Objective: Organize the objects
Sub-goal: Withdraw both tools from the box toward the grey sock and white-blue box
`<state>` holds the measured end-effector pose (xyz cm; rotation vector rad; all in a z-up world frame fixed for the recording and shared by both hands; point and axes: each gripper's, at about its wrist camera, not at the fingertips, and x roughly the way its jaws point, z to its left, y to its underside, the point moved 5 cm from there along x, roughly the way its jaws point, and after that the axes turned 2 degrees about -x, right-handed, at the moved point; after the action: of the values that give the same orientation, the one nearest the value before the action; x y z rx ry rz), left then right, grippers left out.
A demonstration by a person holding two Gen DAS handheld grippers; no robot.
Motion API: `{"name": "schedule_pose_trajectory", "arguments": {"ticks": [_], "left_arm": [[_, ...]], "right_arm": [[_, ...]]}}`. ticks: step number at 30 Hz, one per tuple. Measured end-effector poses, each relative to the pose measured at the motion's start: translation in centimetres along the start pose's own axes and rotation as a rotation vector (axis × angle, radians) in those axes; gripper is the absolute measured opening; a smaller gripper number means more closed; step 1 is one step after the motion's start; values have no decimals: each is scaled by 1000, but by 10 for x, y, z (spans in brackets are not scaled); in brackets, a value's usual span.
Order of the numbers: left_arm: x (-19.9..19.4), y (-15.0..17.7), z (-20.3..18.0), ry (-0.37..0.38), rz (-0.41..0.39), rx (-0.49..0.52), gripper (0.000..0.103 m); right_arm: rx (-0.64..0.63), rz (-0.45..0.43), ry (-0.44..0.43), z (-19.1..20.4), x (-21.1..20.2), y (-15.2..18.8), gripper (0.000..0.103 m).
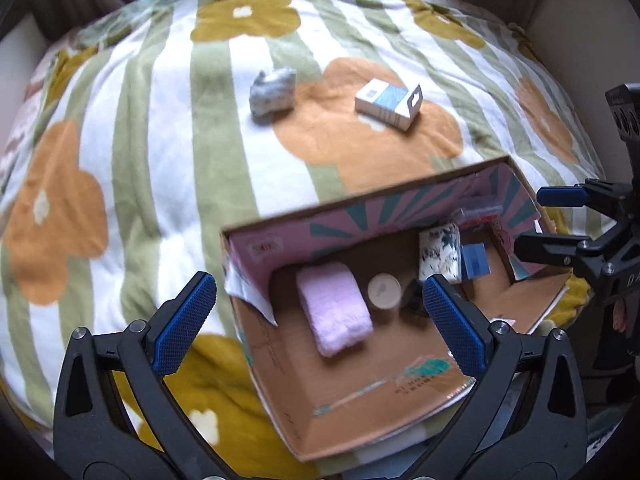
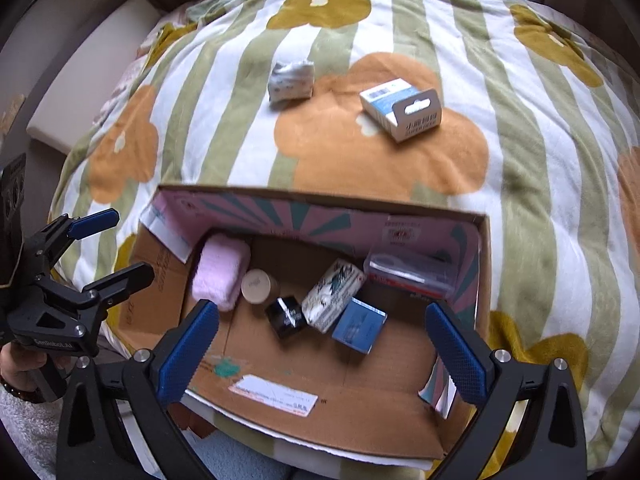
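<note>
We see the right gripper (image 2: 320, 344) jaws spread wide above the open cardboard box (image 2: 484, 264), nothing between them. Inside the box: pink cloth (image 2: 218, 274), round jar (image 2: 256, 285), black cube (image 2: 286, 316), patterned packet (image 2: 330, 292), blue box (image 2: 358, 325), clear case (image 2: 412, 274). On the flowered blanket (image 2: 540, 208) beyond: crumpled packet (image 2: 291, 79), white-blue carton (image 2: 400, 108). Left gripper (image 2: 108, 246) at left edge, jaws apart.

Each claw (image 1: 320, 320) is black plastic with silver screws; its fingers (image 1: 184, 320) carry blue dimpled pads; a dark beaded bracelet (image 2: 16, 392) circles one wrist.
</note>
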<state>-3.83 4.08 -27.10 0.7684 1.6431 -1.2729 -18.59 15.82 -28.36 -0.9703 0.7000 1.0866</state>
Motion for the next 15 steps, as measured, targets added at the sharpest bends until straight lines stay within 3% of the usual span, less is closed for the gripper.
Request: {"name": "schedule_pose_trajectory", "arguments": {"ticks": [6, 8, 11, 15], "left_arm": [[-8, -41, 14, -46, -62, 90, 103], [-10, -56, 19, -57, -77, 113, 103], [-12, -82, 28, -14, -130, 125, 103], [4, -113, 38, -26, -129, 192, 103]], "right_arm": [[8, -54, 13, -5, -13, -33, 103], [-24, -59, 45, -6, -19, -45, 103], [-119, -82, 116, -6, -29, -63, 103], [-143, -141, 163, -11, -36, -90, 103]]}}
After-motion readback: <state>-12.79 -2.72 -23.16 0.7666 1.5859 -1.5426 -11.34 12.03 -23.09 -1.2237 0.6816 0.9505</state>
